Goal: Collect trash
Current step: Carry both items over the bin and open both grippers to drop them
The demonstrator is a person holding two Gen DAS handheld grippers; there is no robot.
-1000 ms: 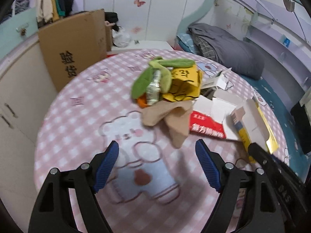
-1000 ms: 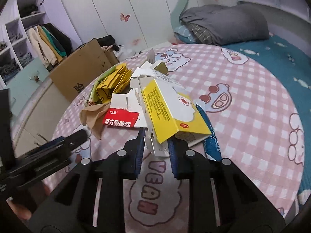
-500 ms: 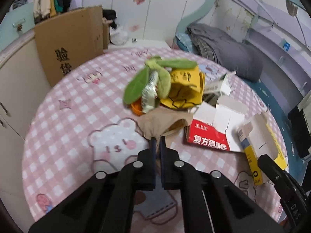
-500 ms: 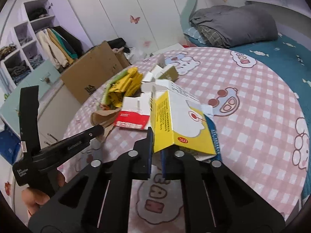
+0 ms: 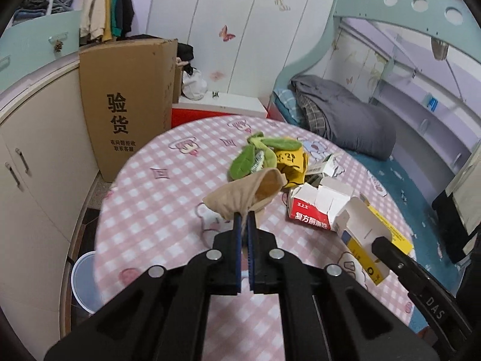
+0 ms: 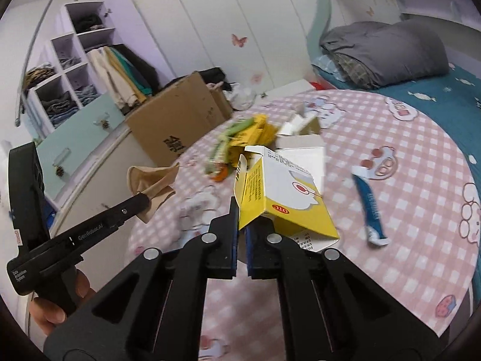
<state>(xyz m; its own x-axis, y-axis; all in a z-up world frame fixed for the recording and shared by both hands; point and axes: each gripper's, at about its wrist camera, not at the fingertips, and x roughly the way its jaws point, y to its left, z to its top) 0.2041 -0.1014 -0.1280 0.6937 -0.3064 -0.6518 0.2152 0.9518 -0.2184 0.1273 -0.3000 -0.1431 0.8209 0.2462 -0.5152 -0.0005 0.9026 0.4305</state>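
Cloth [image 5: 246,192] hangs limp and light from the left claw [image 5: 244,219], pinched at its edge. Right claw [image 6: 240,216] clamps the yellow box [image 6: 285,198] by one thin flap; empty card, easily crushed.

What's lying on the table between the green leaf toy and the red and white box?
In the left wrist view, crumpled yellow packaging sits between the green leaf toy and the red and white box.

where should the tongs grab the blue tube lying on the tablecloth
Take the blue tube across its flat middle, coming straight down from above. It lies flat and alone on the tablecloth, long axis running away from the camera, so the narrow width fits between the fingers and both sides are clear.
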